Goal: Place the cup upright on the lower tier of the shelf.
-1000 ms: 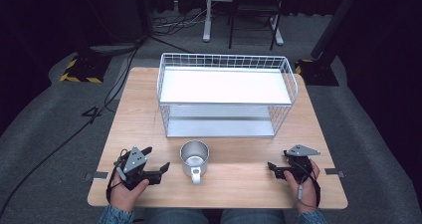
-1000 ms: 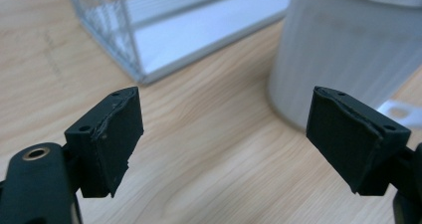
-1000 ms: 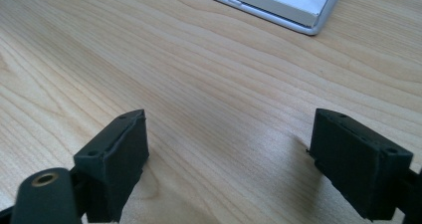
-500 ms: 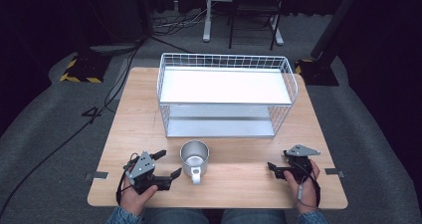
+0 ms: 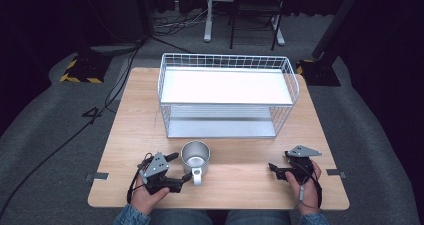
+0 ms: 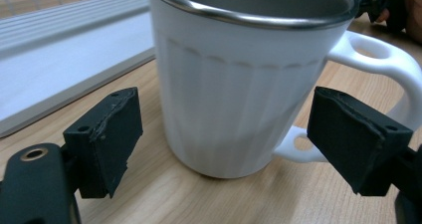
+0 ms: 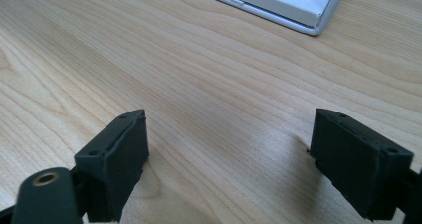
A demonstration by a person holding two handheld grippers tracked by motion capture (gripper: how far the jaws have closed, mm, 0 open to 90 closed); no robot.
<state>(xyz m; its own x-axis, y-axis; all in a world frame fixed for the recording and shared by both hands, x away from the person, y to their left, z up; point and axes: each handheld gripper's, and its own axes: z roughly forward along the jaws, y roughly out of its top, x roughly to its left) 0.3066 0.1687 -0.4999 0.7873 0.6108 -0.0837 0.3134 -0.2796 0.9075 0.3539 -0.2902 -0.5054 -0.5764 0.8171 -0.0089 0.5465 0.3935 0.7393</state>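
A white ribbed mug [image 5: 195,154] with a steel rim stands upright on the wooden table [image 5: 240,185], its handle [image 5: 196,175] toward the person. My left gripper [image 5: 179,167] lies just left of it, open. In the left gripper view the mug [image 6: 234,84] stands close ahead between the spread jaws, the pads [image 6: 107,134] apart from its wall and the handle [image 6: 378,59] off to the right. My right gripper [image 5: 281,162] rests near the table's front right, open, with bare wood between its fingers [image 7: 117,159].
A white wire basket rack [image 5: 225,60] with a white shelf stands across the back half of the table. Its base edge [image 7: 278,7] shows in the right gripper view. Cables, chair legs and a yellow-black striped foot [image 5: 80,72] lie on the grey floor behind.
My left gripper has slid right across the table toward the mug, ending beside it. The mug and my right gripper have kept still.
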